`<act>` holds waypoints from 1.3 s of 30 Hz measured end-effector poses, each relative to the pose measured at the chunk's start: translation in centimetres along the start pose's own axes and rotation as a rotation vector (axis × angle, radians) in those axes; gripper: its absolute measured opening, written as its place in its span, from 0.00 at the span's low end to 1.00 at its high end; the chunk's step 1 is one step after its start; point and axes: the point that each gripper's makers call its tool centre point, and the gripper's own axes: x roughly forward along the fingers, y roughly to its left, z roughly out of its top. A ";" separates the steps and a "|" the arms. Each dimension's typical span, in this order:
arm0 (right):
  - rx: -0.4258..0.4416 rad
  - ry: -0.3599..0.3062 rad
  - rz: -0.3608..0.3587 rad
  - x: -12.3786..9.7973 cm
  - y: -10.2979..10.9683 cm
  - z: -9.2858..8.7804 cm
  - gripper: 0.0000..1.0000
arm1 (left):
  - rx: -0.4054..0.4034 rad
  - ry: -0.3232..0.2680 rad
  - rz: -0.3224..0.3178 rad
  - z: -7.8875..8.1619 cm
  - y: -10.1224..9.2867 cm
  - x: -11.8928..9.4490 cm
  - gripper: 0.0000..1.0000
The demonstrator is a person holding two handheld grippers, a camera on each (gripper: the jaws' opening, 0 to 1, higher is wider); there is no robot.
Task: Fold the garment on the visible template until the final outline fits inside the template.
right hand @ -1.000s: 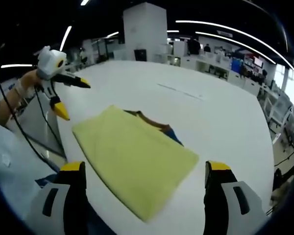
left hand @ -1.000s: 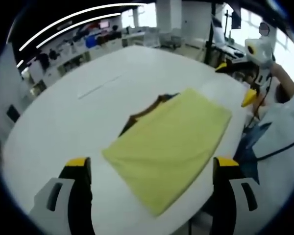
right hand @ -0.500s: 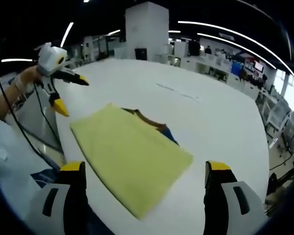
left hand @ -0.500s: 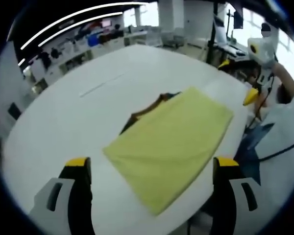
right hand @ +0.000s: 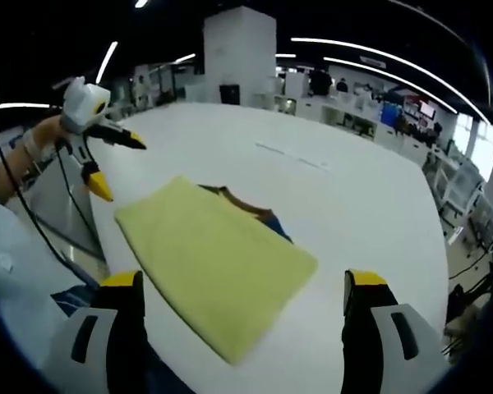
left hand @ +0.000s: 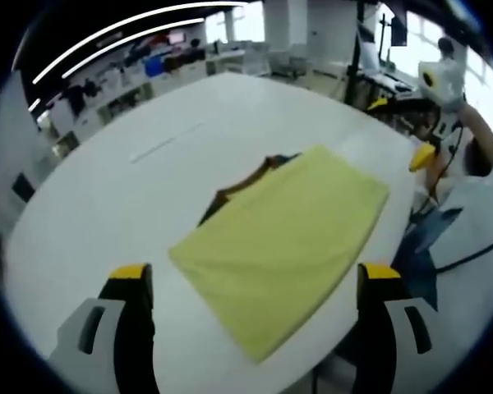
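A yellow garment (left hand: 279, 242) lies folded into a flat rectangle on the white table (left hand: 123, 197), close to its near edge. A dark brown and blue edge (left hand: 248, 182) peeks out from under its far side. My left gripper (left hand: 255, 275) hovers open above the table with nothing between its jaws. My right gripper (left hand: 398, 130) comes in at the upper right, held in a hand, open and off the cloth. In the right gripper view the garment (right hand: 214, 250) lies ahead of my open right gripper (right hand: 242, 283). My left gripper (right hand: 119, 168) hangs open over the garment's left corner.
A faint straight line (right hand: 292, 156) crosses the table beyond the garment. The person's white sleeve (left hand: 481, 226) and blue trousers (left hand: 419, 242) stand at the table's near edge. Desks and shelves (left hand: 148, 70) stand far behind the table.
Both views have drifted only slightly. The garment lies as it did, and both grippers stay open and off it.
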 end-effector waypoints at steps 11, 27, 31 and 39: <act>0.000 -0.001 0.008 0.2 0.1 0.2 1.00 | -0.010 0.004 0.008 -0.6 0.1 -0.4 0.99; -0.012 -0.002 0.041 0.7 0.7 0.6 1.00 | -0.008 0.005 0.005 -0.3 0.1 -0.4 0.99; -0.019 -0.004 0.052 0.9 0.6 0.9 1.00 | 0.000 0.010 -0.003 0.0 -0.1 -0.2 0.99; -0.025 0.021 0.068 0.9 0.8 0.2 1.00 | 0.023 0.017 -0.010 0.3 -0.2 -0.1 0.99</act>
